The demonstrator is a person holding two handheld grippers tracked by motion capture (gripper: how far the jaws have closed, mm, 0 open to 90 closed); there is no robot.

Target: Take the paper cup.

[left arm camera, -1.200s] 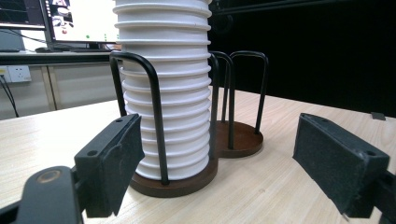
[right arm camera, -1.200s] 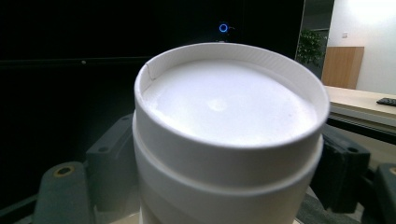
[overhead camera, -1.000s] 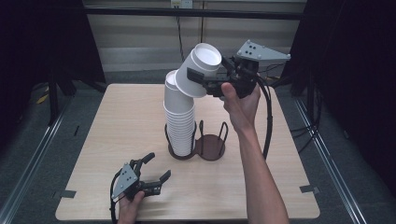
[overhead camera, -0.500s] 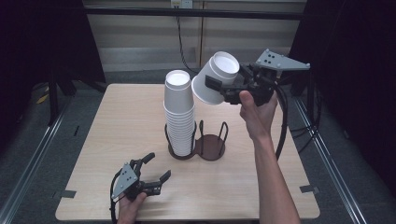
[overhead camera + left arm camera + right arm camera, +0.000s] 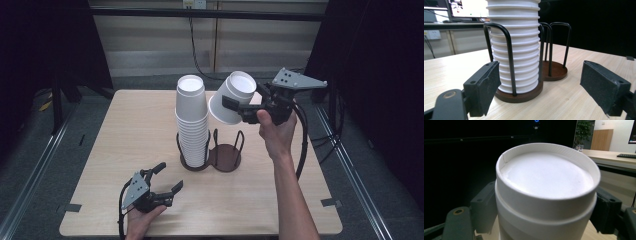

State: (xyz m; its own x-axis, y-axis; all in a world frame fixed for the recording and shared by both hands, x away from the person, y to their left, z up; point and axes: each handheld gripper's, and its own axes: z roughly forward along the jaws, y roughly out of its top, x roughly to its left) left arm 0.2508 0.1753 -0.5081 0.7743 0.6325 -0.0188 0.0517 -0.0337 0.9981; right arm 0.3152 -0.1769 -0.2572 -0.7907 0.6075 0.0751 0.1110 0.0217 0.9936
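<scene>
On the pale wooden table [image 5: 125,135] amid dark curtains, left tongs [image 5: 167,180] gape empty; right tongs [image 5: 237,107] clasp a white cup [image 5: 231,97].

White paper cups [image 5: 191,117], dark brown wire holder [image 5: 224,156], pale wood table [image 5: 125,130], black grippers with grey plates.

Right tool [image 5: 235,105] raised at arm's length, jaws clamped, left tool [image 5: 167,179] resting low, jaws apart

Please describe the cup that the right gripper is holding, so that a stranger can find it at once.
Start at the tall stack of white cups in the wire holder at mid-table. Just right of its top, the right gripper clamps a single white cup: tilted, alone, in the air.
</scene>
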